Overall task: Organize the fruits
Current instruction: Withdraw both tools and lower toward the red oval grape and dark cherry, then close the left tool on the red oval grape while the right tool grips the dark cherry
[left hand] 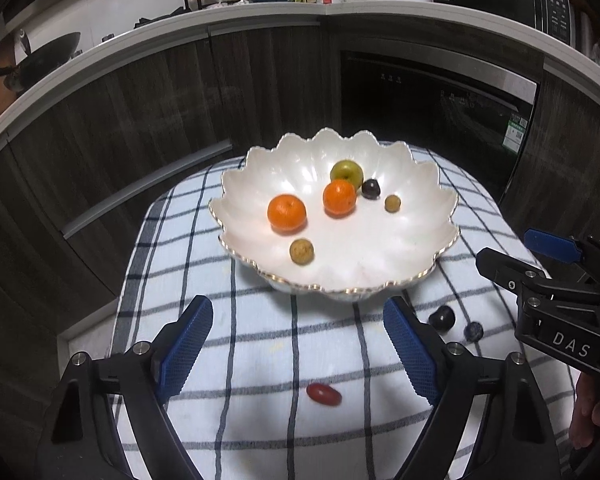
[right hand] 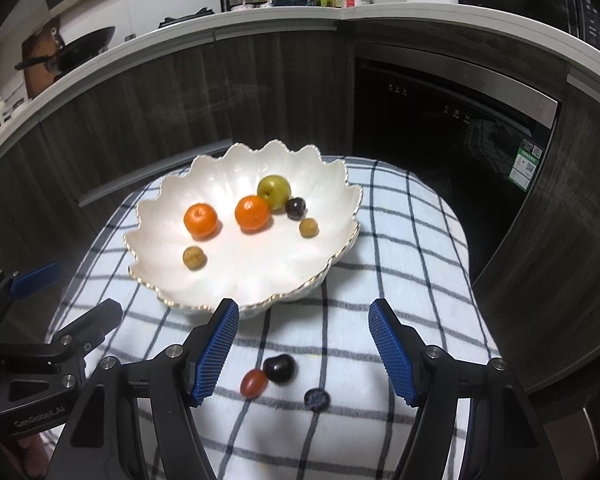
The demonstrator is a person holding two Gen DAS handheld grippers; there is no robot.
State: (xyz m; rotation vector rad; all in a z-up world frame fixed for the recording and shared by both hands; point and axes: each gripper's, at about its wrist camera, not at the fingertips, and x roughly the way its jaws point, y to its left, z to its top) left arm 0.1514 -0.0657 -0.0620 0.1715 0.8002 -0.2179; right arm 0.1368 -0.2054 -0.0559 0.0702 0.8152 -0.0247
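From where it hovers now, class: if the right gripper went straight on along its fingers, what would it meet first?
Probably the dark plum on the checked cloth, with the red tomato beside it. The right gripper is open and points down there; depth is uncertain.

dark cherry (left hand: 442,317): partly hidden by left hand-held gripper (left hand: 298,344) | bottle labels: unreadable

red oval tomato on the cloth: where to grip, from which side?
Grip the tomato across its short middle, coming from above. It lies flat on the checked cloth, long axis slanted, so close the pads across the narrow width. The dark plum looks to be touching its far right end, so keep the fingers off that end. The left gripper, open, is probably nearer.
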